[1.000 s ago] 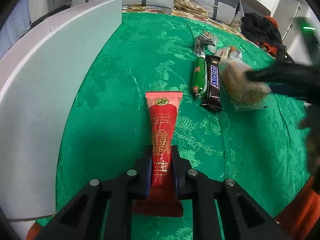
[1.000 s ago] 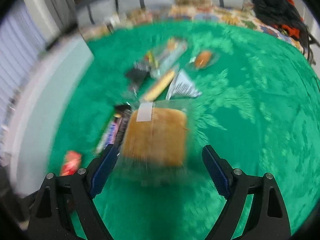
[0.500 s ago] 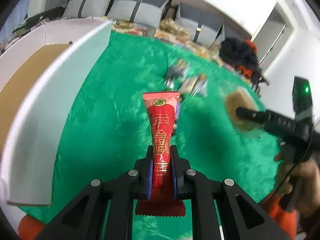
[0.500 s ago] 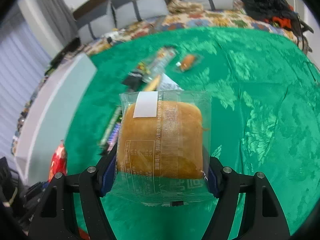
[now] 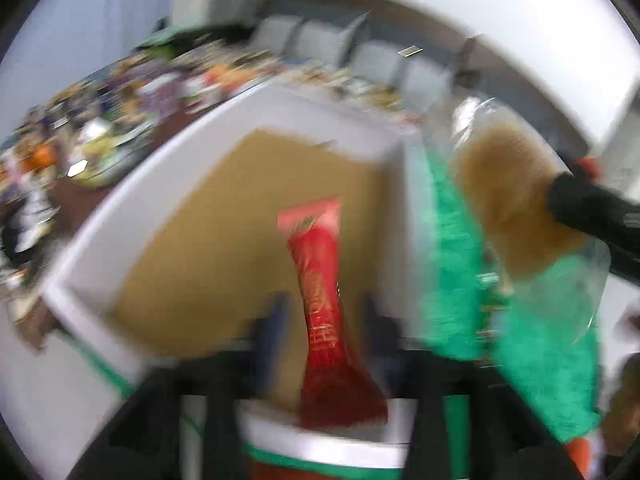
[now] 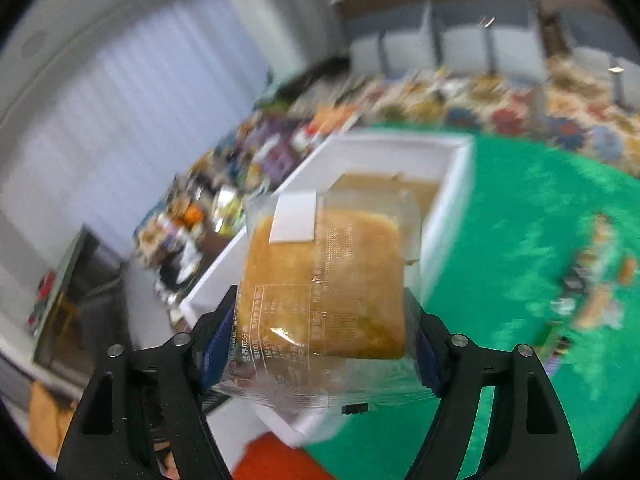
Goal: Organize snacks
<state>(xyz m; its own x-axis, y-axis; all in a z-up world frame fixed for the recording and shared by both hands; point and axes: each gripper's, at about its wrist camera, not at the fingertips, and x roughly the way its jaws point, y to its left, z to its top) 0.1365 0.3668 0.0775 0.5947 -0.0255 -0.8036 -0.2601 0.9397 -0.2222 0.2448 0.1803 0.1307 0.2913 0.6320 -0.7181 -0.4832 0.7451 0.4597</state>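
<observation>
Both grippers have swung off the green cloth (image 6: 540, 216) toward the white box (image 5: 224, 120) since a second ago; views are motion-blurred now.

Left gripper (image 5: 320, 320): fingers look spread wide of the red snack packet (image 5: 320, 292), gaps visible on both sides. The packet sits between them over the box's brown floor, top seal at 12 o'clock, bottom seal at 6 over the near box wall. Looks released or mid-release; blur makes contact hard to confirm.

Right gripper (image 6: 320, 316): clamped on the wrapped cake (image 6: 324, 284), pads on its left and right edges, held in the air with the box behind it at 12 o'clock. In the left view the same cake shows at 2 o'clock, outside the box wall.

Handling, my read:
- Cake: light, soft, crushable. Clear film is slippery and loose. Grip across the cake body, not the empty film margin; keep squeeze light.
- Red packet: light, thin, floppy at the crimped ends. Grip mid-length, where it's narrow.

Loose snacks (image 6: 592, 292) lie on the cloth at 3 o'clock in the right view, too blurred to identify.
</observation>
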